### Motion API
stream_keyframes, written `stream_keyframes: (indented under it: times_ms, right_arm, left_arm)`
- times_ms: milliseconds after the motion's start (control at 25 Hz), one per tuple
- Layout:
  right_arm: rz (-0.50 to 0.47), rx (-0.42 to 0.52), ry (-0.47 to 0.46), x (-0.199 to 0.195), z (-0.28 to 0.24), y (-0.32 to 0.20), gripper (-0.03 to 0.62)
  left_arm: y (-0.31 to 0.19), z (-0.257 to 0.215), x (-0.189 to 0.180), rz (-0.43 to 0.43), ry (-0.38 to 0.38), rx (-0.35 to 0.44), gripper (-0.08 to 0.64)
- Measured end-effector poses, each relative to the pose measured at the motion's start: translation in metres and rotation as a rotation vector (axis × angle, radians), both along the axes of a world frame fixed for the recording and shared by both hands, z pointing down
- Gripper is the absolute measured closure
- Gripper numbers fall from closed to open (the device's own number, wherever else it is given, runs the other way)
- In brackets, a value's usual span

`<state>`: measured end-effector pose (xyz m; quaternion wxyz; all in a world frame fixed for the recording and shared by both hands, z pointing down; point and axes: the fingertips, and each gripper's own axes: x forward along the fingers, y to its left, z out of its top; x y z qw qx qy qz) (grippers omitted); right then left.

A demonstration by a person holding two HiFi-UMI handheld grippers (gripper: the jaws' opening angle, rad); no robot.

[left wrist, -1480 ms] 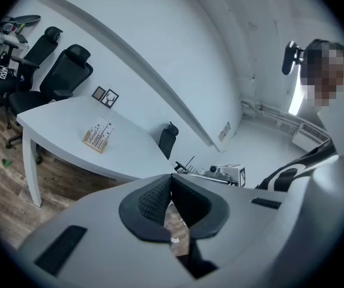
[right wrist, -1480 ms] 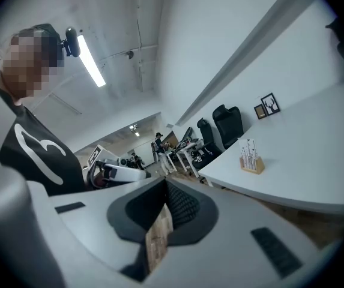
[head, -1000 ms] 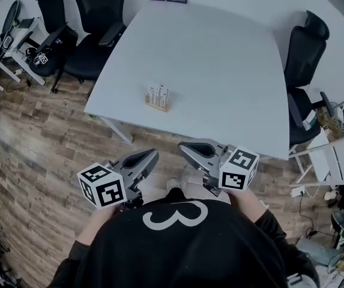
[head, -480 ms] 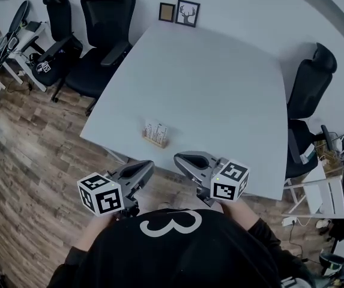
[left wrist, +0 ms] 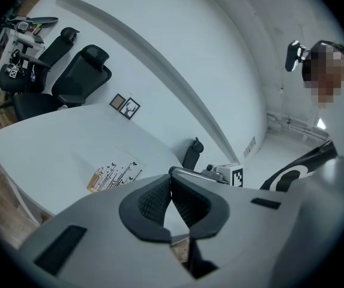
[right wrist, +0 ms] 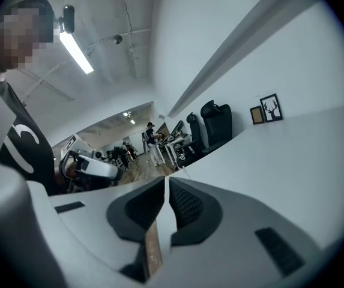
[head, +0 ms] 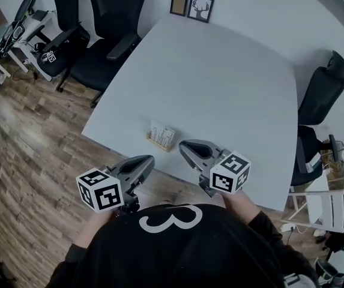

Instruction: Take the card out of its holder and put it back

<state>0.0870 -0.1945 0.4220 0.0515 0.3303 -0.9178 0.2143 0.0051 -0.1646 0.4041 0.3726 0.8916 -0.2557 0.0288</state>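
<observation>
A white card point(head: 162, 133) with small dark prints stands upright in a low wooden holder point(head: 158, 143) near the front edge of the white table point(head: 220, 83). The left gripper view shows the card point(left wrist: 117, 170) and the holder point(left wrist: 92, 180) ahead to the left. My left gripper point(head: 149, 160) hovers off the table's edge, just short of the holder, shut and empty point(left wrist: 170, 181). To the holder's right, my right gripper point(head: 184, 145) hangs over the table edge, shut with nothing in it point(right wrist: 167, 182).
Black office chairs point(head: 114, 23) stand at the table's far left, and another chair point(head: 323, 92) on its right. Two small picture frames point(head: 193, 7) lean against the wall at the far edge. Wooden floor point(head: 33, 137) lies to the left.
Both grippers have moved forward toward the table. The card holder now lies much closer to their tips. Jaws look the same.
</observation>
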Motion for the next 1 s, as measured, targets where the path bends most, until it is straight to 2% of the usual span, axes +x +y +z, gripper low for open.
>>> stream_keyframes:
  times_ms: [80, 160, 240, 400, 840, 1000]
  right_arm:
    - [0.009, 0.014, 0.03, 0.002, 0.006, -0.011, 0.551]
    - [0.018, 0.02, 0.055, 0.002, 0.013, -0.021, 0.474]
    - [0.012, 0.026, 0.08, -0.001, 0.022, -0.029, 0.456]
    - [-0.02, 0.021, 0.123, -0.012, 0.042, -0.038, 0.451]
    - [-0.025, -0.014, 0.142, -0.032, 0.07, -0.056, 0.456]
    - [-0.002, 0.011, 0.157, -0.034, 0.071, -0.059, 0.524]
  left_arm:
    - [-0.004, 0.003, -0.002, -0.009, -0.006, -0.008, 0.546]
    - [-0.008, 0.005, -0.005, -0.02, -0.011, -0.011, 0.546]
    - [-0.011, 0.007, -0.008, -0.033, -0.013, -0.013, 0.546]
    - [-0.012, 0.008, -0.017, -0.06, -0.02, -0.015, 0.546]
    - [-0.017, 0.009, -0.04, -0.12, -0.036, -0.02, 0.546]
    - [-0.017, 0.011, -0.043, -0.128, -0.038, -0.025, 0.546]
